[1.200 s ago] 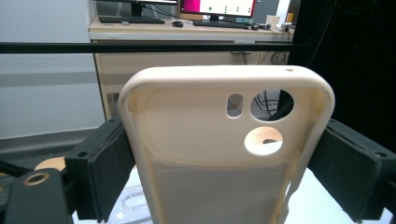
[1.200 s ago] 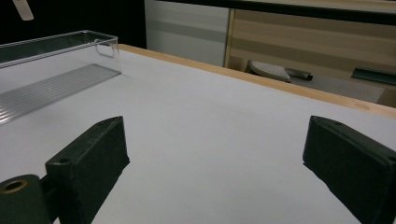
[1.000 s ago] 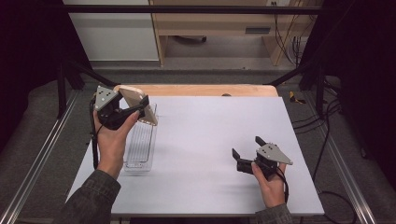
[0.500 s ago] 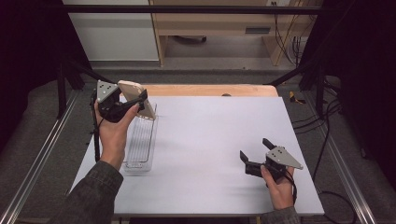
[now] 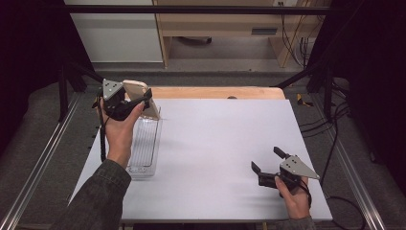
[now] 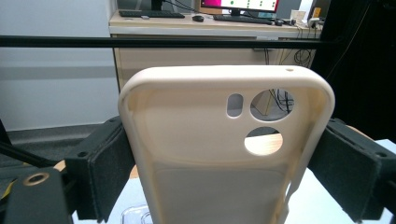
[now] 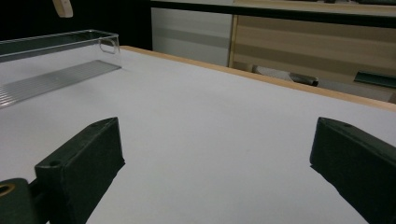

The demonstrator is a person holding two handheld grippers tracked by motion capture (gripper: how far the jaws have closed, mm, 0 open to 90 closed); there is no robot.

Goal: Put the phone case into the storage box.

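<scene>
So the big white table point(image 5: 220, 158) is mostly bare, and the landmark for everything here is the clear plastic tray point(image 5: 143, 148) lying along its left side, long axis running from the near edge toward the far edge.

The left gripper point(image 5: 136, 103) is up in the air above the far end of that tray, clamped on a cream phone case point(image 5: 142, 98). In the left gripper view the case point(image 6: 224, 149) stands upright between the two jaws, which press on its long side edges, camera cutouts at the top and the hollow inside facing the camera. So the case's long axis runs up out of the jaws, while the tray's long axis runs flat along the table. Looks to me like the case has to be tipped down and lined up lengthwise with the tray before it can go in, and that's the whole trick of the next move.

The right gripper point(image 5: 268, 167) is way off to the right of the tray, low over the near right part of the table, jaws wide apart with nothing in them. From the right gripper view the tray point(image 7: 60, 60) sits far off at upper left. The left hand point(image 5: 119, 132) is clearly the nearer one, basically right over the tray.
</scene>
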